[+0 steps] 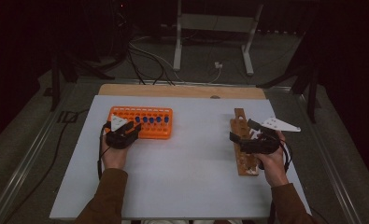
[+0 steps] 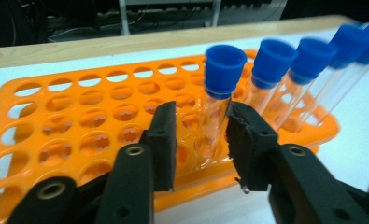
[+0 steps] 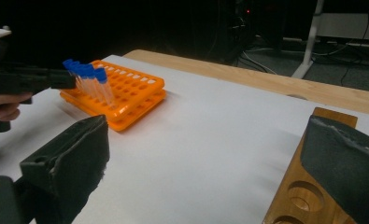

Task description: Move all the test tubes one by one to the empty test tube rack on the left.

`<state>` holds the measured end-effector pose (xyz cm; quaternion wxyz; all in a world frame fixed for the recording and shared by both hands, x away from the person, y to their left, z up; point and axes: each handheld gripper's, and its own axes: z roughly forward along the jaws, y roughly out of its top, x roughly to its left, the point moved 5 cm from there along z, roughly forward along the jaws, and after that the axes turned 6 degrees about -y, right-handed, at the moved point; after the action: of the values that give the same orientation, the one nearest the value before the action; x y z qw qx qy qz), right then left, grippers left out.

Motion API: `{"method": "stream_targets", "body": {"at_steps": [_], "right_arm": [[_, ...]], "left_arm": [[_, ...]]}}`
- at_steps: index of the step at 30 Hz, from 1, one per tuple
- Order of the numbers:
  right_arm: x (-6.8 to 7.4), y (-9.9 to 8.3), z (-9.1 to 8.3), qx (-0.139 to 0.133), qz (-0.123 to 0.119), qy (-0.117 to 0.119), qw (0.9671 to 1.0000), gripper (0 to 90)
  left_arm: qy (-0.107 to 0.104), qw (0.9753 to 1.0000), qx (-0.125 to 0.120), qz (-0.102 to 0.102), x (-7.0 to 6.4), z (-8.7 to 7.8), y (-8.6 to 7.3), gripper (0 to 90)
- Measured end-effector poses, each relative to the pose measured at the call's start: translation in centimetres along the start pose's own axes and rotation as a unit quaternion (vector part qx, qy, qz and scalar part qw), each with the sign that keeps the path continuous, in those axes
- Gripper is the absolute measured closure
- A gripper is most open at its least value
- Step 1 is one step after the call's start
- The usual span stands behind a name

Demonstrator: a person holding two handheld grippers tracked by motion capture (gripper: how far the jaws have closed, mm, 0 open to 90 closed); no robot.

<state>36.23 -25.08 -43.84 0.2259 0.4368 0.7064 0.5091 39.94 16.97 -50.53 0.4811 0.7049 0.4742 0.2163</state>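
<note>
An orange tube rack [image 1: 147, 129] lies at the left of the white board, with a row of several blue-capped clear tubes [image 1: 152, 120] standing in it. My left gripper [image 2: 202, 109] is open, its jaws straddling the leftmost tube [image 2: 216, 100] below its cap; the right jaw is at the glass and the left jaw is a little apart. That tube stands in its hole. My right gripper [image 3: 205, 177] is wide open and holds nothing, hovering over the far end of a wooden rack [image 3: 303, 196] with round empty holes. From above, the right gripper [image 1: 242, 130] sits over the wooden rack [image 1: 245, 158].
The white board [image 1: 191, 163] rests on a wooden table whose far edge [image 1: 182, 90] shows. Between the two racks the board is bare. Beyond the table are floor cables [image 1: 149, 56] and a metal stand [image 1: 215, 32]. The right gripper view shows the other hand [image 3: 2, 112].
</note>
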Motion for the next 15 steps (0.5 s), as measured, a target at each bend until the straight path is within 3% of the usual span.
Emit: {"method": "stream_targets", "body": {"at_steps": [6,10,13,15], "right_arm": [[-0.2,-0.7,-0.4,-0.003,-0.004,-0.003,1.0000,1.7],[-0.1,-1.1,-0.7,-0.010,-0.006,-0.003,0.9999,1.7],[-0.1,-1.5,-1.1,-0.019,-0.008,-0.006,0.9998,1.7],[-0.3,-1.8,-1.3,-0.024,-0.009,-0.009,0.9996,1.7]], "left_arm": [[-0.022,0.9987,-0.045,-0.004,-0.1,-3.6,1.0,48.1],[-0.043,0.9958,-0.081,-0.008,-0.5,-5.8,1.5,40.7],[-0.047,0.9953,-0.085,0.002,-1.2,-7.0,1.4,31.6],[-0.039,0.9955,-0.085,0.015,-1.6,-7.7,1.1,25.3]]}}
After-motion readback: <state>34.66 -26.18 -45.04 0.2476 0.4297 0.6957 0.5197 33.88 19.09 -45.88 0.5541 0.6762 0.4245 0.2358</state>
